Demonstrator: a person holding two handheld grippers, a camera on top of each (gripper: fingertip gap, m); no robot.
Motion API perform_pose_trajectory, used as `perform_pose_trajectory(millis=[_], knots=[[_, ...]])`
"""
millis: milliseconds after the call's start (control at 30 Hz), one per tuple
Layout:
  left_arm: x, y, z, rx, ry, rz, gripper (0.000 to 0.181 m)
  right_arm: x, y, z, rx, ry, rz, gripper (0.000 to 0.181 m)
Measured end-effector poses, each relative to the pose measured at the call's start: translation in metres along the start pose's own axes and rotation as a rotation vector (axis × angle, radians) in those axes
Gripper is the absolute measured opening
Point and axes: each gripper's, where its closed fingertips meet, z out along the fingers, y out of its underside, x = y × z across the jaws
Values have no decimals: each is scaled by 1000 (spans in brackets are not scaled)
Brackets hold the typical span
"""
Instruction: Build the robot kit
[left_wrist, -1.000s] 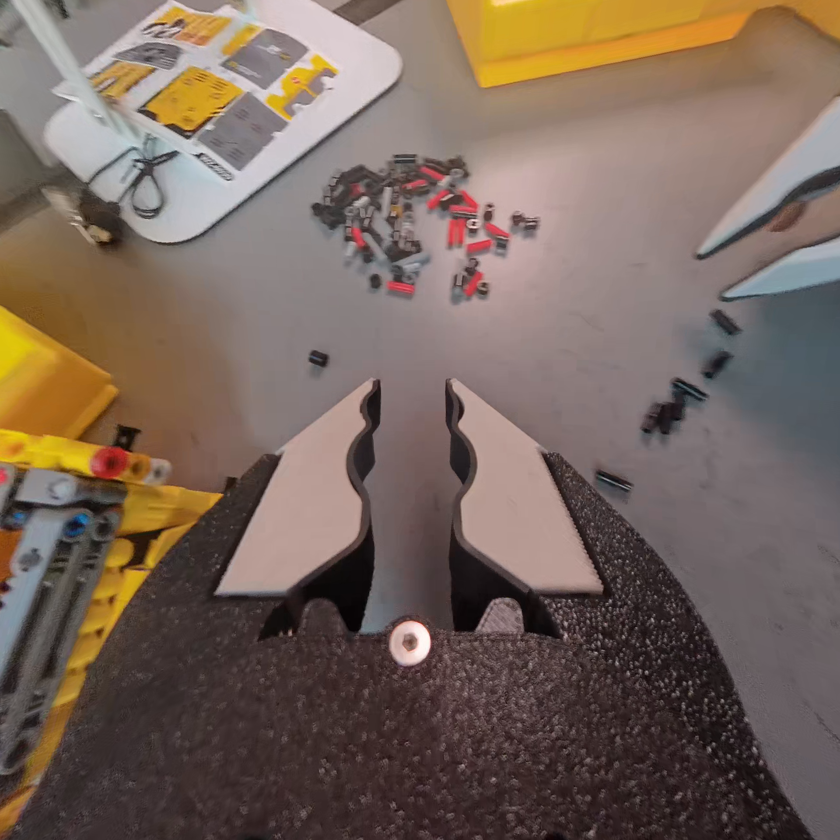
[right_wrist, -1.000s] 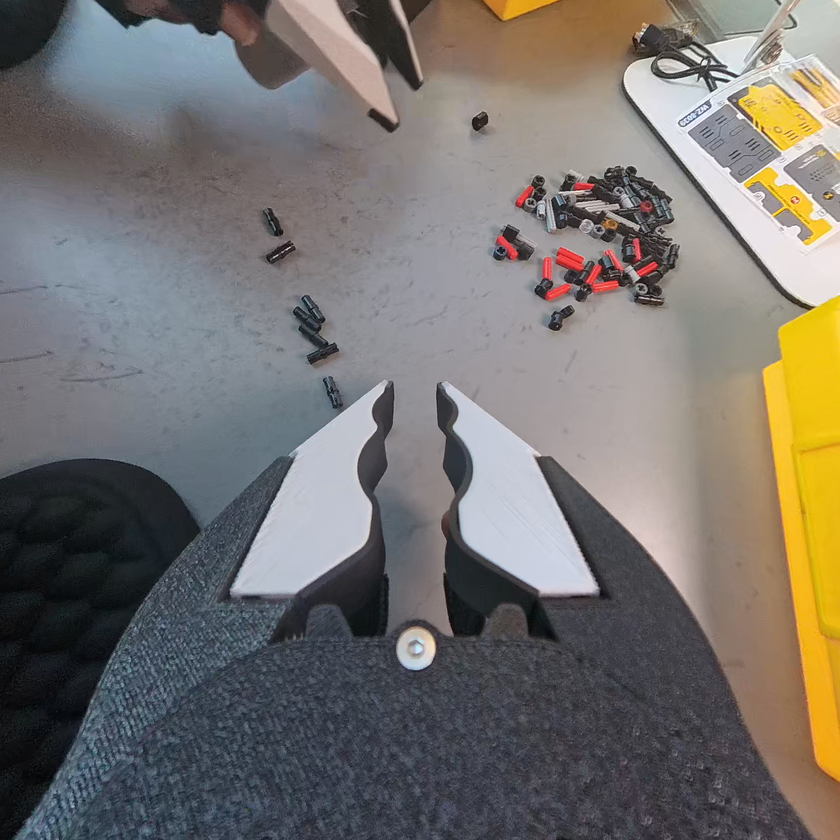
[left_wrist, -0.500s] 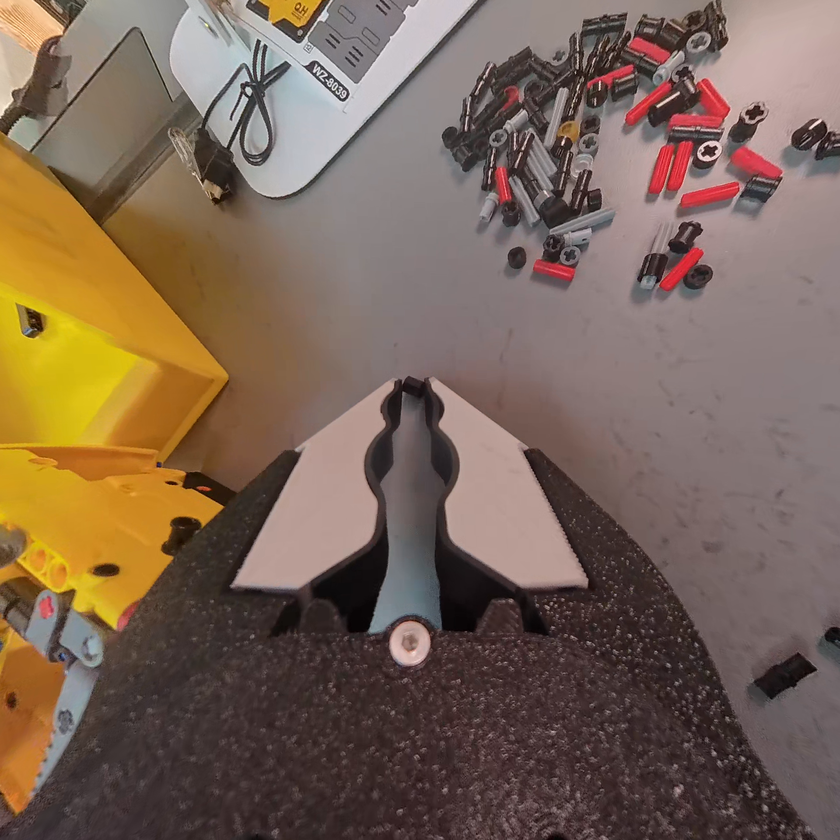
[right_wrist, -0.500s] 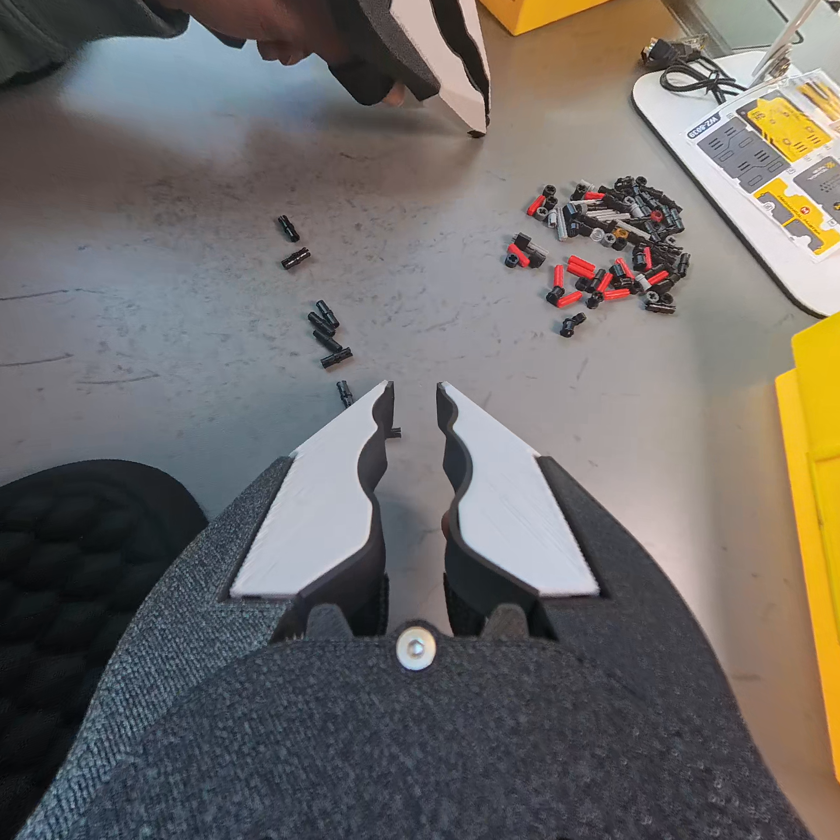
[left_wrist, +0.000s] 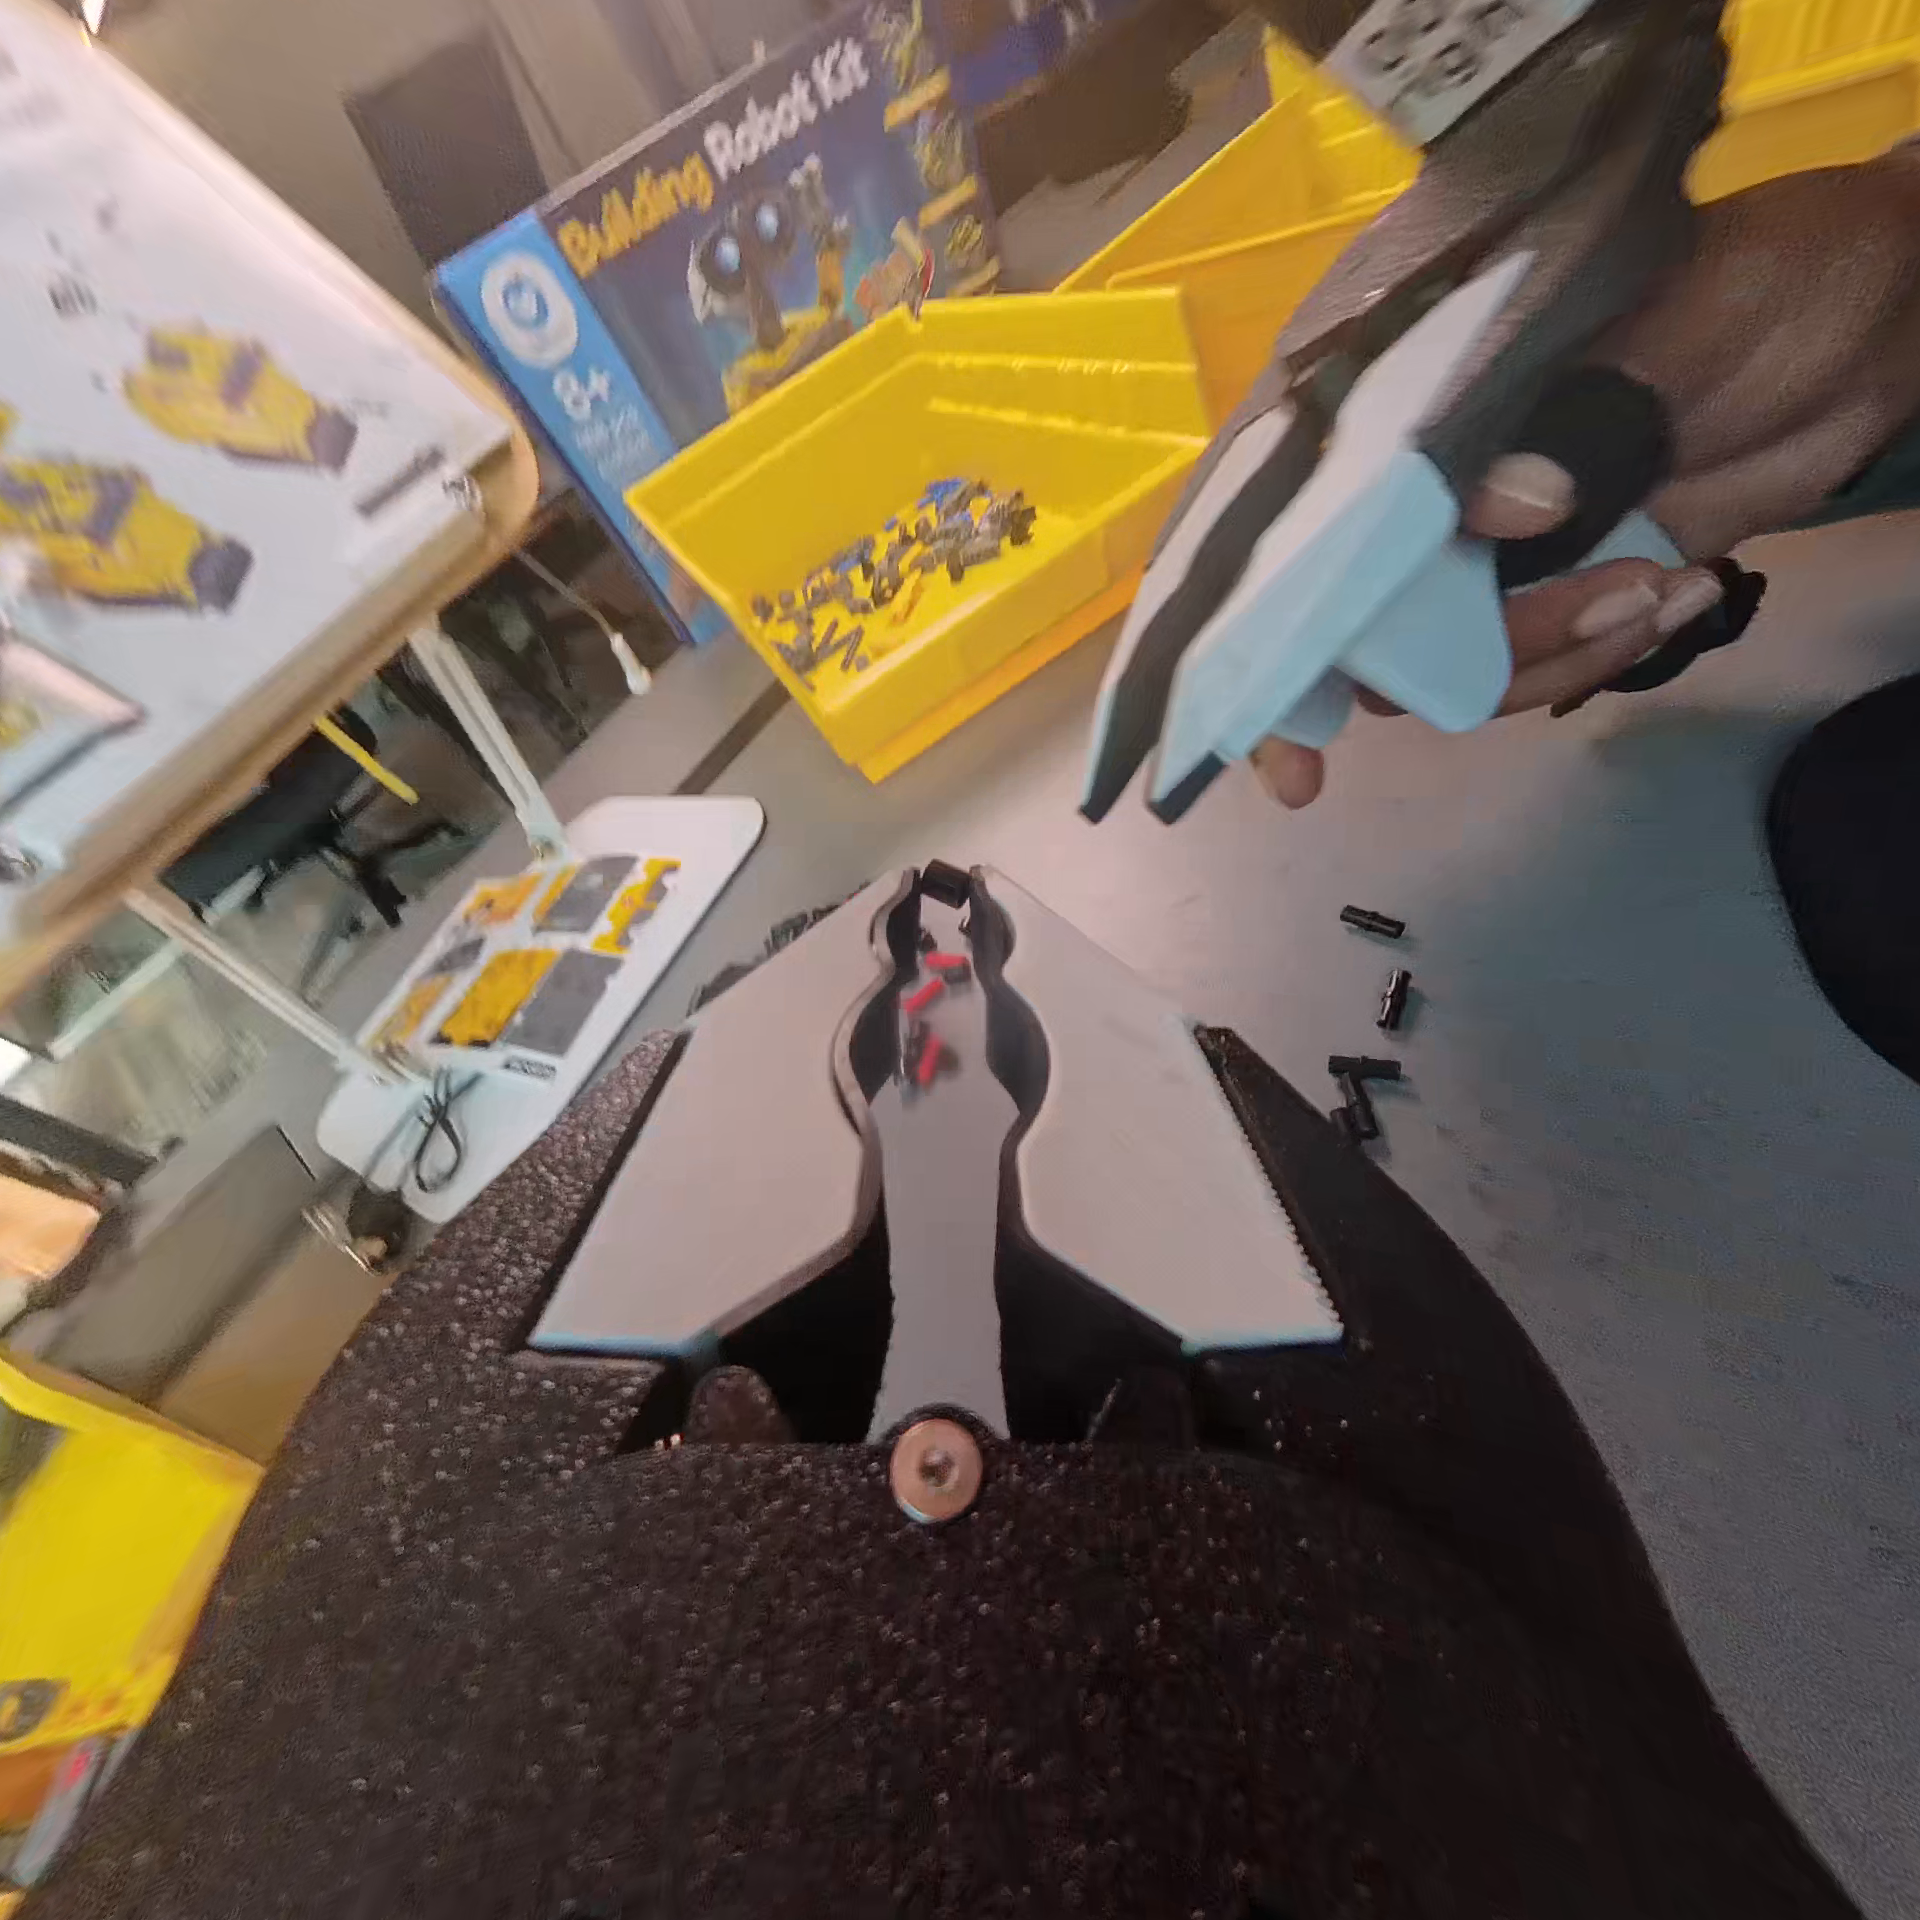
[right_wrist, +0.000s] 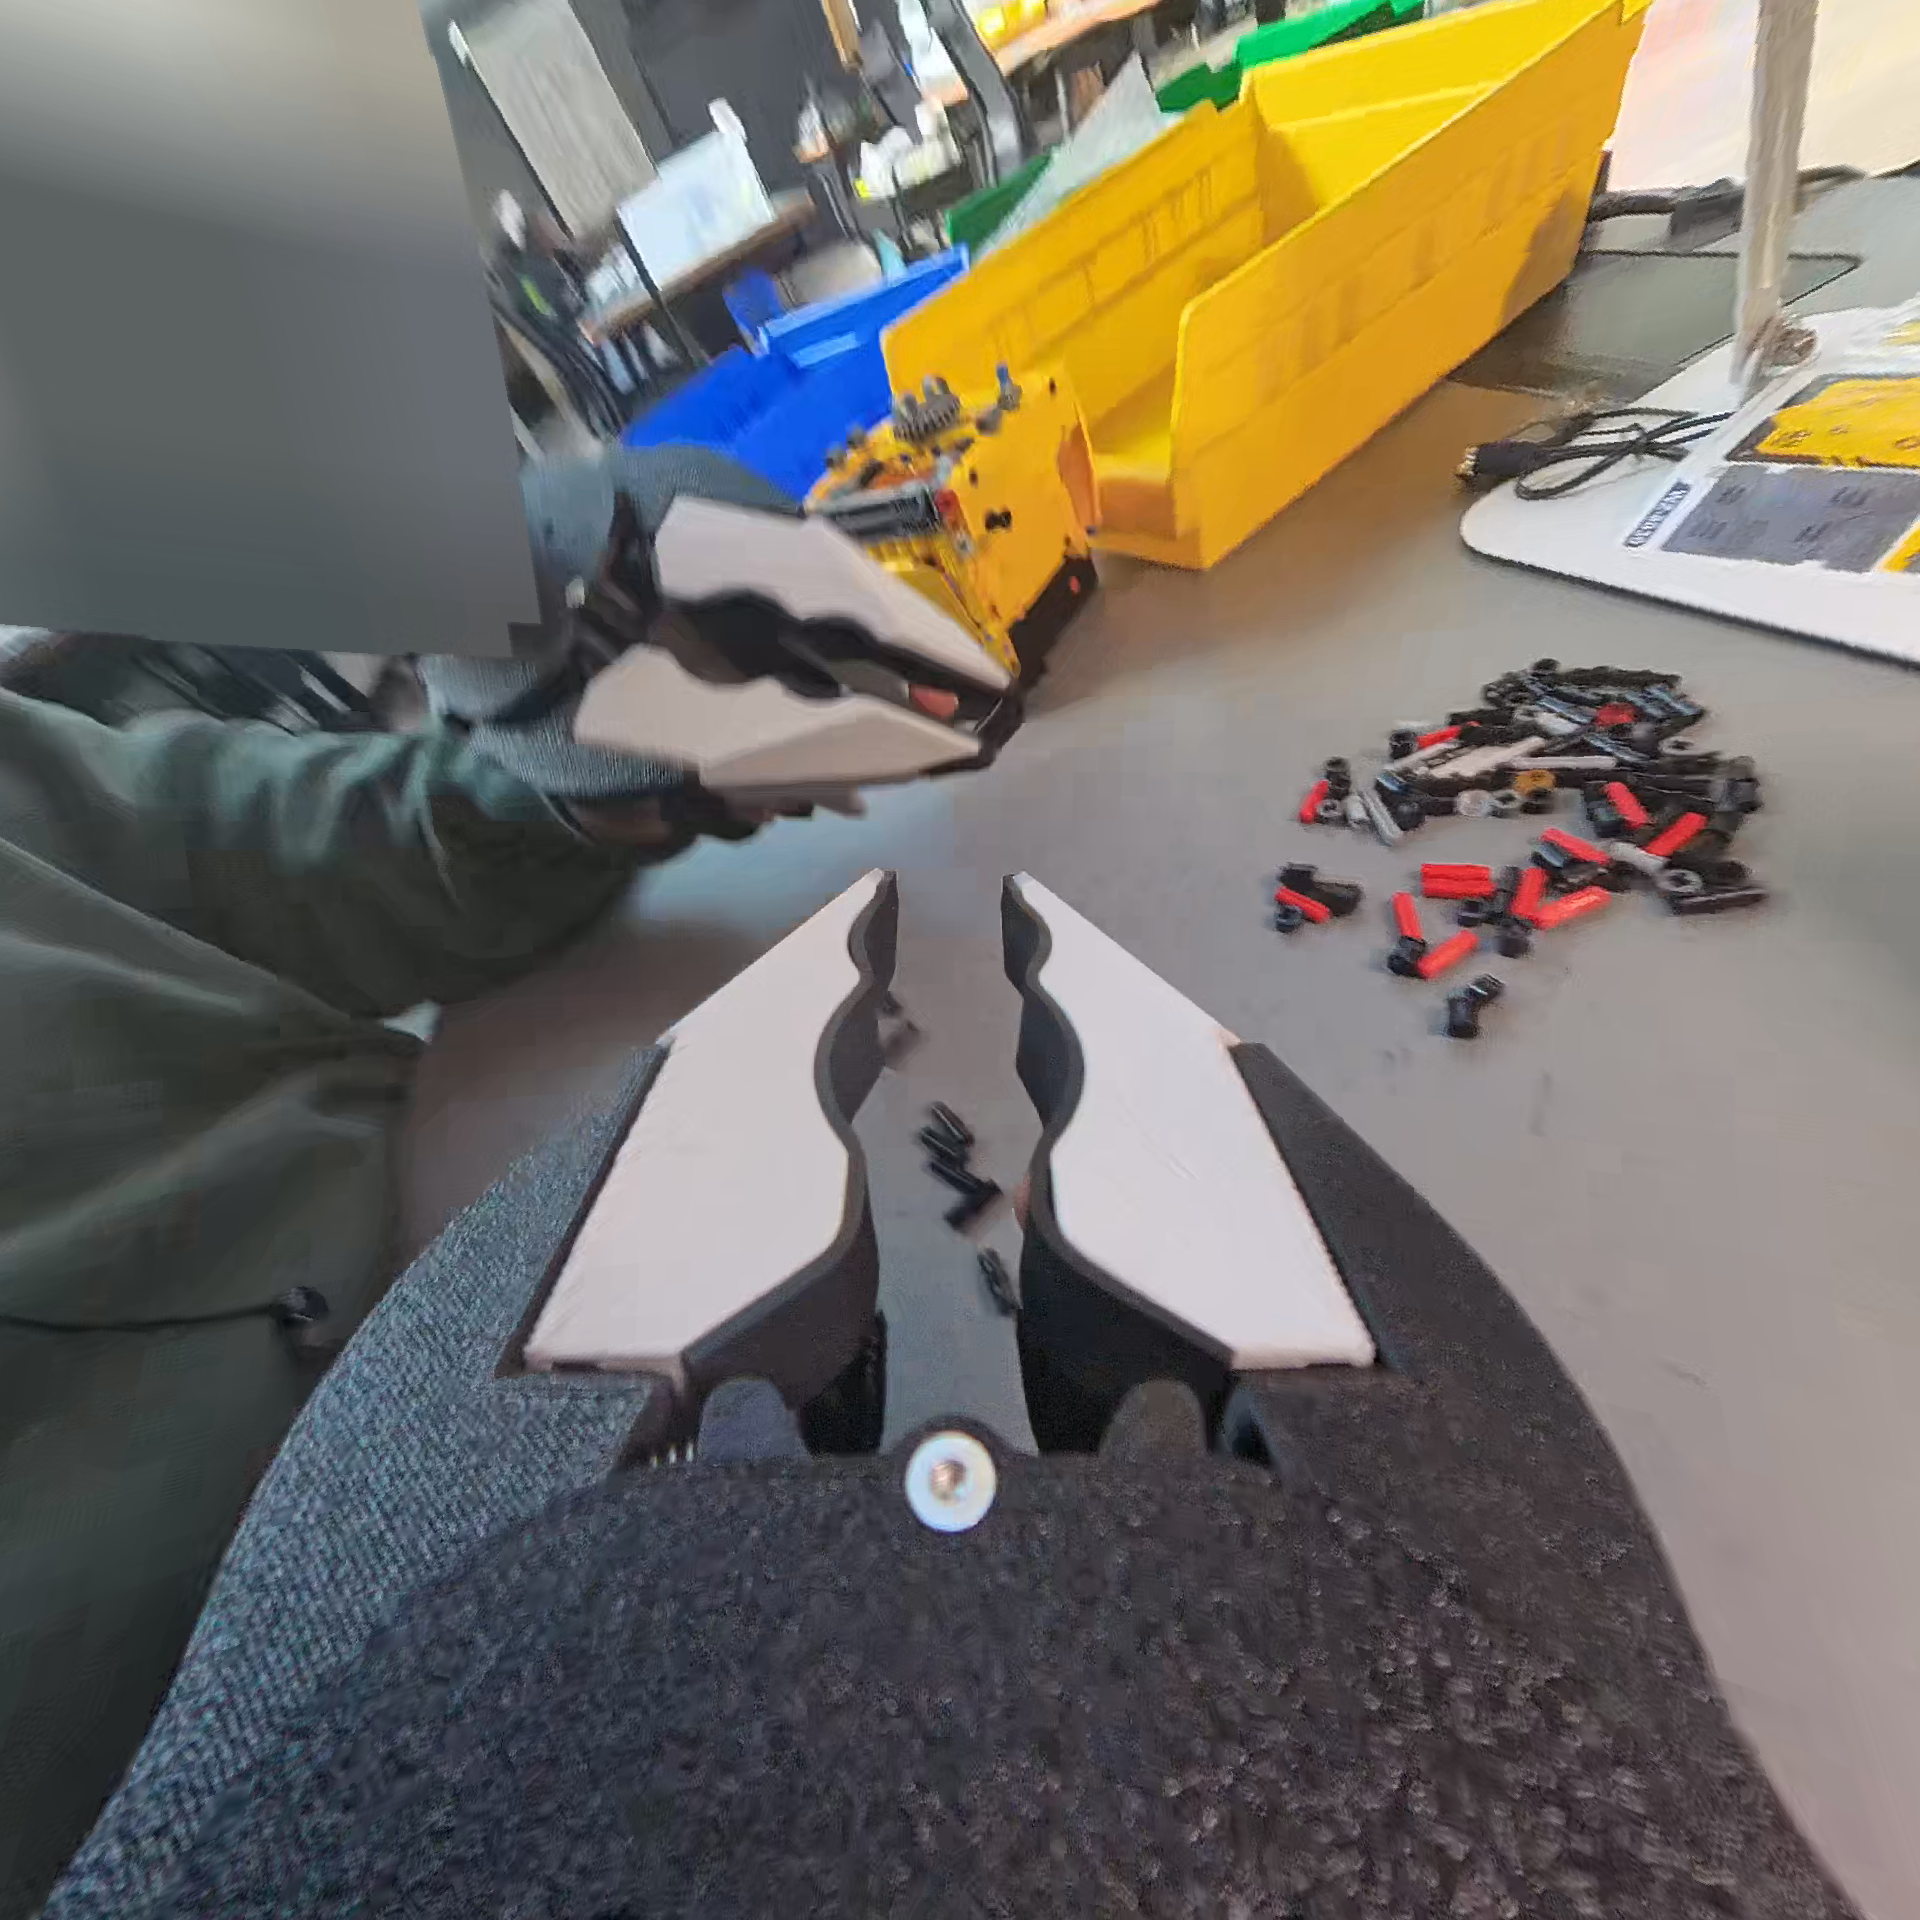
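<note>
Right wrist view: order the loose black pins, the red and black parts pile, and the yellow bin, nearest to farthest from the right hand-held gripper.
1. Loose black pins, between the right hand-held gripper fingers.
2. Red and black parts pile, ahead to the right.
3. Yellow bin, far back.

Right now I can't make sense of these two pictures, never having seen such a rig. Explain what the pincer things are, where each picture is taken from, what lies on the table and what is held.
Each pincer is a hand-held two-finger gripper with a camera looking forward along its fingers.

The left wrist view shows the left gripper, nearly closed on a small black connector piece pinched at its tips. The other gripper hangs at upper right.

The right wrist view shows the right gripper, open and holding nothing, above a few loose black pins.

On the grey table lie a pile of red, black and grey building-toy pins, a partly built yellow model, yellow bins and a white board with instruction sheets.
</note>
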Motion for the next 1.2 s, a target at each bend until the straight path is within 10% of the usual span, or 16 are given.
perform_pose_trajectory(millis=[167, 500, 700, 933, 1200], knots=[[26, -22, -14, 98, -14, 293, 8, -21, -21, 6, 73, -212, 241, 30], [26, -10, -16, 58, -86, 538, 8, -17, -12, 18, -11, -157, 177, 5], [-7, -4, -23, 46, -140, 293, 8, 10, -30, 35, -10, -72, 65, 5], [-27, 33, -37, -49, -120, -5, 12, 127, -14, 59, -189, 299, -204, 5], [-23, 48, -35, -67, -26, -166, 14, 140, 15, 66, -388, 373, -343, 5]])
